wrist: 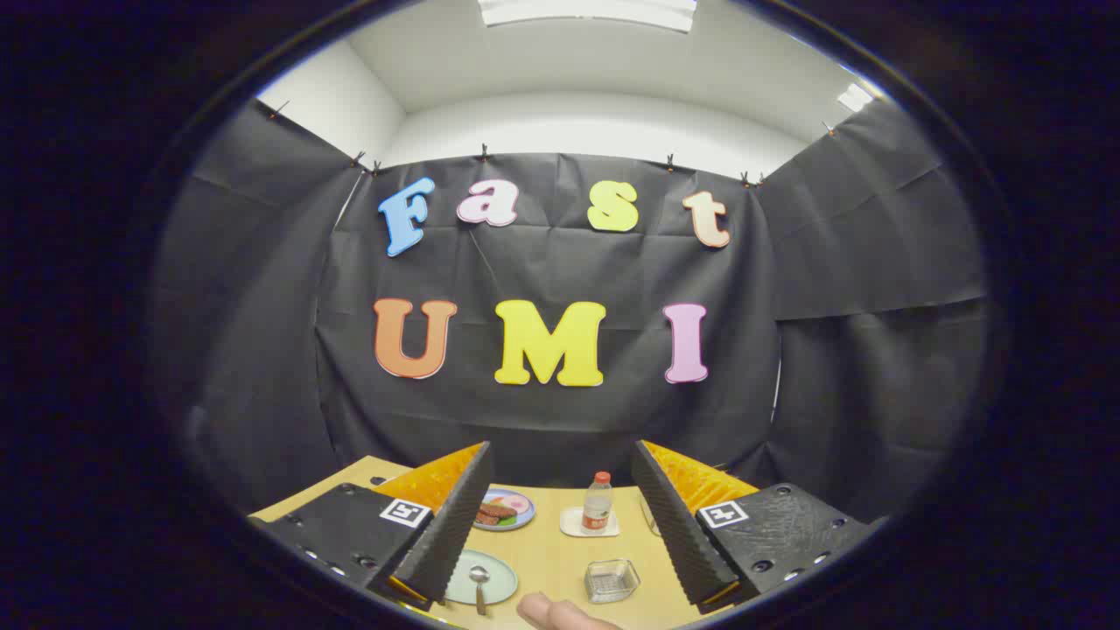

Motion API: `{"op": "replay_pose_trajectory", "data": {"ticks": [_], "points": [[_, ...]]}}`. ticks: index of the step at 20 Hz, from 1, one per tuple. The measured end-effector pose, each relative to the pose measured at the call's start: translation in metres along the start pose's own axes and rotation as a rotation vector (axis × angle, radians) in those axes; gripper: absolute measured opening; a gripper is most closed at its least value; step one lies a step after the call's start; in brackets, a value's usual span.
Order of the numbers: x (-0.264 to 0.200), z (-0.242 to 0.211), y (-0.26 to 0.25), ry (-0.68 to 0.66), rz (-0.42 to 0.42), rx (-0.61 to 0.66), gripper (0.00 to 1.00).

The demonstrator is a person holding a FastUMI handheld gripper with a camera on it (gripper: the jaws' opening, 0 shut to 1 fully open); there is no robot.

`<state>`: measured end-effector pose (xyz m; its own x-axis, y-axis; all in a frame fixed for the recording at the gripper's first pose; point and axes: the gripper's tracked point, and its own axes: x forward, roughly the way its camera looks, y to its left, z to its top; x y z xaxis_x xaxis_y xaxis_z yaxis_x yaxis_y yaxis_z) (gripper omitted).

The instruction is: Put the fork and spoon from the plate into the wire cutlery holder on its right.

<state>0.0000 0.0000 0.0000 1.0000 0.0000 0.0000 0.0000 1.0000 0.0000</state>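
Observation:
A pale green plate (495, 570) lies on the wooden table (547, 551), close to my left finger (451, 525). On it rests a spoon (479, 584), bowl away from me and handle toward me. A thin wire outline, possibly the cutlery holder (649, 516), peeks out beside my right finger (678, 525), which hides most of it. My gripper (561, 446) is held above the near side of the table, open wide, with nothing between its fingers.
Farther back sit a blue-rimmed plate of food (505, 509) and a small bottle (598, 502) on a white coaster. A square glass dish (611, 580) sits to the right of the green plate. A person's fingertip (560, 612) shows at the near edge.

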Motion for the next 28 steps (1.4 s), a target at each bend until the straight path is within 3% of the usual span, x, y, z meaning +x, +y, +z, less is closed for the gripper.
{"op": "replay_pose_trajectory", "data": {"ticks": [7,13,18,28], "points": [[0.022,-0.032,0.003,0.093,-0.048,0.025,0.95],[0.037,-0.067,0.036,0.160,-0.005,0.018,0.95],[0.058,-0.128,0.061,0.291,0.013,-0.033,0.95],[0.073,-0.293,0.108,0.682,0.070,-0.091,0.95]]}}
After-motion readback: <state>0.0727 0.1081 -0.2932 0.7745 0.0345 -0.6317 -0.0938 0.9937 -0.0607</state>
